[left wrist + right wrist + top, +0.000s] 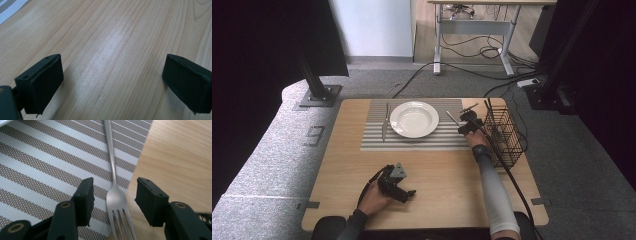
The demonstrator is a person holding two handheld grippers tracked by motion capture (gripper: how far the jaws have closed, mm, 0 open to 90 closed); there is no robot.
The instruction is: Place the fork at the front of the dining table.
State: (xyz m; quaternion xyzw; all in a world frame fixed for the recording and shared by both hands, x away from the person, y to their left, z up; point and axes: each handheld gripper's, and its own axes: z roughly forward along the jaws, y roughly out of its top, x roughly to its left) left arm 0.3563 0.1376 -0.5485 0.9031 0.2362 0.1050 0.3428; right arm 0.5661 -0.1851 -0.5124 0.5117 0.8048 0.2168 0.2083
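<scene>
Right gripper [113, 195] fingers parted astride the fork [117, 202] on the placemat [37, 170] beside the plate [414, 119] and wire basket [504, 135]; left gripper [112, 82] fingers wide, empty.

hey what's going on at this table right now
A person is setting a place at a wooden table with a handheld gripper in each hand. The right gripper has open jaws on either side of a fork lying at the striped placemat's right edge, pads not pressing it. A white plate sits mid-mat with a knife to its left. The left gripper rests open over bare wood.
</scene>
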